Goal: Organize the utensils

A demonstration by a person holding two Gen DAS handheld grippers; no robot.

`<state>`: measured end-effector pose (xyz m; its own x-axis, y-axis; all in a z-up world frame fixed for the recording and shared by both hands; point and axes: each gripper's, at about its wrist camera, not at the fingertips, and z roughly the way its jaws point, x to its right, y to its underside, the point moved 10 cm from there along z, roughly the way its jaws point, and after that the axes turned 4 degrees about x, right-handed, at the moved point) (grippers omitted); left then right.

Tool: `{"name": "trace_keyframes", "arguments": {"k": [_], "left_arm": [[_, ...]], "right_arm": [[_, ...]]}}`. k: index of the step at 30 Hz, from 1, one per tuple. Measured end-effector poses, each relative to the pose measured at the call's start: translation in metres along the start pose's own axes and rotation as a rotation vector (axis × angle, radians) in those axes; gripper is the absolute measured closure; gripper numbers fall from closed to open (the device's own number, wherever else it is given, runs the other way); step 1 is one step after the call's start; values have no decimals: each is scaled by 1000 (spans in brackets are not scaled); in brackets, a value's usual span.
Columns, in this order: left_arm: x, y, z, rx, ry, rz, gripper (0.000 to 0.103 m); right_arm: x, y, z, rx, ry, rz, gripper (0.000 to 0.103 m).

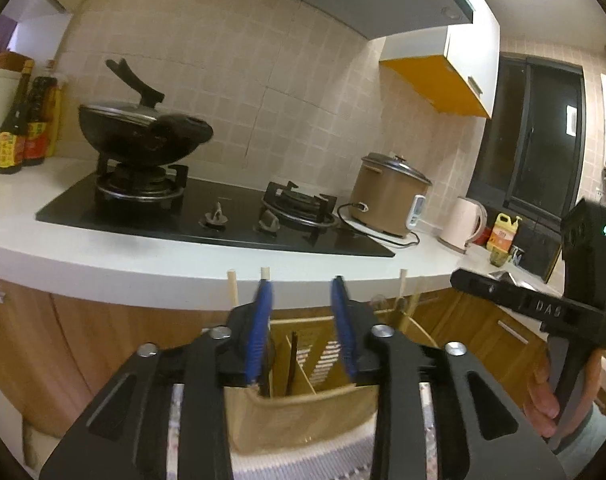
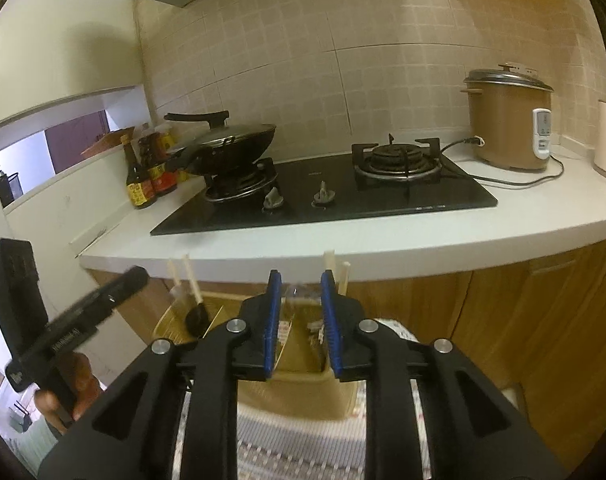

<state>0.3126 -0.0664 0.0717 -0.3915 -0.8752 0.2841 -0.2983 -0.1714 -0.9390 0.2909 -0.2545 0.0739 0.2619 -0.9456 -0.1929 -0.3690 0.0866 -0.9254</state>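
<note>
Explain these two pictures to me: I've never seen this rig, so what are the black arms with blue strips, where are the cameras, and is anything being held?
No robot here: a person carries a hand-held claw in each hand, with a camera on each looking along its fingers. One picture looks out over the left claw, the other over the right claw. The blue strips are finger pads. Both claws stand open and hold nothing. Below them is a tan divided utensil holder with chopsticks and a dark spoon standing in it. Behind is a white counter with a gas stove, a lidded wok, a rice cooker and sauce bottles.
</note>
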Motion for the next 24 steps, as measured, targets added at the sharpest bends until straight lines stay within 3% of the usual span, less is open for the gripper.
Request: {"name": "trace_keyframes", "arguments": {"k": [3, 5, 8, 13, 19, 24], "left_arm": [[3, 5, -22, -13, 0, -5, 56], [5, 13, -37, -34, -4, -12, 47], [9, 30, -60, -51, -23, -26, 33], [17, 68, -90, -79, -89, -18, 26], [16, 110, -113, -56, -235, 28, 19], [7, 129, -123, 14, -369, 95, 18]], "right_arm": [[-4, 17, -21, -13, -15, 31, 71], [-8, 29, -36, -6, -2, 28, 55], [-17, 52, -55, 4, 34, 6, 52], [-36, 93, -75, 12, 83, -14, 39], [-42, 125, -97, 139, 234, -74, 24], [-22, 136, -99, 212, 286, -25, 23]]}}
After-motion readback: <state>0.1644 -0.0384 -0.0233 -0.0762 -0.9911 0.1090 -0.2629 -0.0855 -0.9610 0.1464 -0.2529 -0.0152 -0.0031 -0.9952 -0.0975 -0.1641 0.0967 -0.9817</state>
